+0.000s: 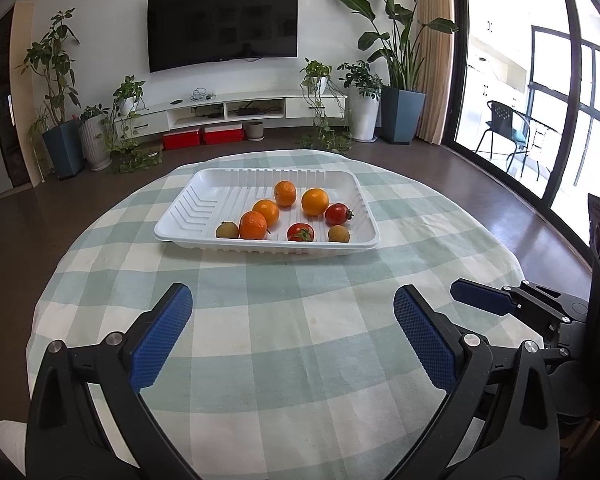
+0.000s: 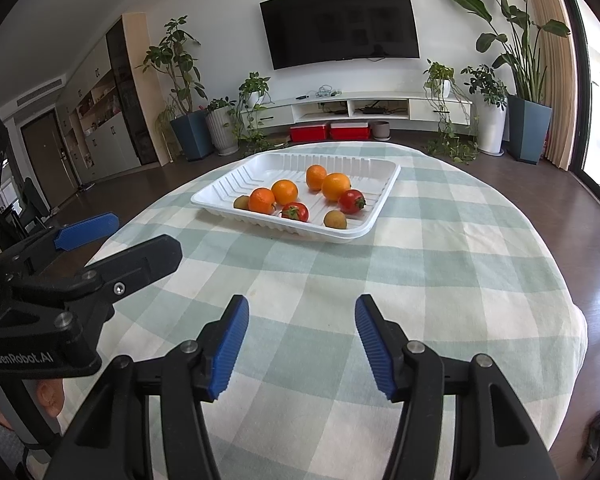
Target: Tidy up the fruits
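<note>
A white ribbed tray [image 1: 188,208] [image 2: 228,188] sits at the far side of a round table with a green-and-white checked cloth [image 1: 284,344] [image 2: 440,272]. In it lie several oranges [image 1: 315,201] [image 2: 335,186], two red tomatoes [image 1: 300,232] [image 2: 295,212] and two small brownish-green fruits [image 1: 339,234] [image 2: 335,219]. My left gripper [image 1: 293,308] is open and empty, above the cloth short of the tray. My right gripper [image 2: 302,320] is open and empty, also short of the tray. Each gripper shows at the edge of the other's view.
Beyond the table a TV [image 1: 222,24] hangs above a low white cabinet [image 1: 236,110], with potted plants [image 1: 400,64] and red boxes [image 1: 202,136] on the floor. A glass door [image 1: 540,92] is at the right. The table edge curves close on both sides.
</note>
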Available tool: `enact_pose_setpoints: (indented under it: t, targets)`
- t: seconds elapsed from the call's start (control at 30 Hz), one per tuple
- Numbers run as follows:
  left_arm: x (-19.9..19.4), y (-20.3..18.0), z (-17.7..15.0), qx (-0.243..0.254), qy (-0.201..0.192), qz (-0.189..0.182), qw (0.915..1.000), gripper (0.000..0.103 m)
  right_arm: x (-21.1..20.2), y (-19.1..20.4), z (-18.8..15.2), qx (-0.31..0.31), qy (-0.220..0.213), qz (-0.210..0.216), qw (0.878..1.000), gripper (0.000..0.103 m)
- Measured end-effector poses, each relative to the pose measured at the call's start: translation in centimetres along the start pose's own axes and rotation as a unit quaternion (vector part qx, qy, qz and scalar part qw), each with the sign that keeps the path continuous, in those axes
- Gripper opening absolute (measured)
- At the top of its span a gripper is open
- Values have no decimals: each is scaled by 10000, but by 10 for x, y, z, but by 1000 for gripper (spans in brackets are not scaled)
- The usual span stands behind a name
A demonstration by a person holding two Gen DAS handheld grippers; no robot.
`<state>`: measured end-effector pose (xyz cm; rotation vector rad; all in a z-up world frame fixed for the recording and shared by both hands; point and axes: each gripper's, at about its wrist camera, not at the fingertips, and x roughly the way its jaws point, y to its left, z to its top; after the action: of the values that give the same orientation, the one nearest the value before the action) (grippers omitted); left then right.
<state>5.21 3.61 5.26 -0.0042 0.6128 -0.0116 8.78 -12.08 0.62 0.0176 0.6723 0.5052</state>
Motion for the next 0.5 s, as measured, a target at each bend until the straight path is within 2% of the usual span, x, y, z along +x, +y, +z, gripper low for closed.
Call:
enact_pose_setpoints:
  t: [0.5]
  targets:
    - [0, 1, -1, -25, -5, -13, 10000, 102, 0, 1, 0, -4, 4, -1, 10000, 60]
